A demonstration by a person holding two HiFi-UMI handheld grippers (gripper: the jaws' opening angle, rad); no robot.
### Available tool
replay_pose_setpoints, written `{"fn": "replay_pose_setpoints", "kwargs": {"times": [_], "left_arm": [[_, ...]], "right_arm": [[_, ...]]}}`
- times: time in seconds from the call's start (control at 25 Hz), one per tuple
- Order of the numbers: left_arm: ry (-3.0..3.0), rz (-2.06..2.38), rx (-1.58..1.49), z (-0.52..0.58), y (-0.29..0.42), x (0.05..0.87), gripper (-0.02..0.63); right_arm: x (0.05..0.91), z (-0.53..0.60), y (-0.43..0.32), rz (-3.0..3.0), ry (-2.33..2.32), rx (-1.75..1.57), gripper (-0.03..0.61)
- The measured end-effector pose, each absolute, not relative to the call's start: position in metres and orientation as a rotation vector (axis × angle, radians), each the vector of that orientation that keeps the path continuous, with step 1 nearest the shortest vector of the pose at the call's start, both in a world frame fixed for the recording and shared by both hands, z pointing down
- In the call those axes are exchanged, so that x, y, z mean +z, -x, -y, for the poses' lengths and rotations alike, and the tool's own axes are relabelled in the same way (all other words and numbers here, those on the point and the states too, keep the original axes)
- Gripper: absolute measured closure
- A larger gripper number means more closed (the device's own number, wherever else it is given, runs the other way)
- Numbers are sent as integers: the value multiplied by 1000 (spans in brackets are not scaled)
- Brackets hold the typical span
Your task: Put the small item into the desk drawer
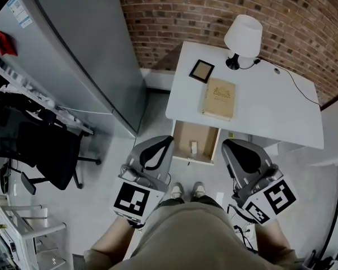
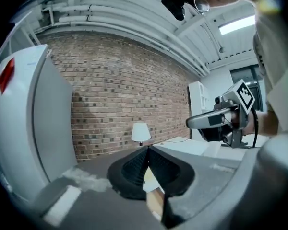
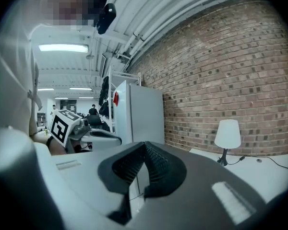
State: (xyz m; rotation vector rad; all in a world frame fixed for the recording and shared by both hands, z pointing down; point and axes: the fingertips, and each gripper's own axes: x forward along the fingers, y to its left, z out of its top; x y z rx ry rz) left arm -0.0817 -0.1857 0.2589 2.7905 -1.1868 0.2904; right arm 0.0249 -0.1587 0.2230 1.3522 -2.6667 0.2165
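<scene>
The wooden desk drawer (image 1: pixel 181 142) stands pulled out from the front of the white desk (image 1: pixel 270 111). A small pale item (image 1: pixel 194 147) lies inside it. My left gripper (image 1: pixel 165 142) hovers just left of the drawer with its jaws shut and empty; in the left gripper view its tips (image 2: pixel 148 150) meet in front of the lamp. My right gripper (image 1: pixel 226 146) hangs just right of the drawer, also shut with nothing in it, and its jaws (image 3: pixel 144 145) touch in the right gripper view. Each gripper shows in the other's view.
On the desk stand a white lamp (image 1: pixel 243 35), a tan book (image 1: pixel 219 98) and a small dark picture frame (image 1: pixel 201 71). A tall grey fridge (image 1: pixel 73 49) is at the left, with a black chair (image 1: pixel 45 151) beside it. A brick wall (image 1: pixel 203 10) lies behind the desk.
</scene>
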Motion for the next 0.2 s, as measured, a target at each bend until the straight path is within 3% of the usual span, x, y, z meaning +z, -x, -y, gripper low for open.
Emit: {"fn": "replay_pose_setpoints", "kwargs": {"times": [0.2], "left_arm": [[-2778, 1201, 299, 191, 92, 258, 611]], "right_arm": [[221, 166, -18, 2655, -1340, 198, 575]]}}
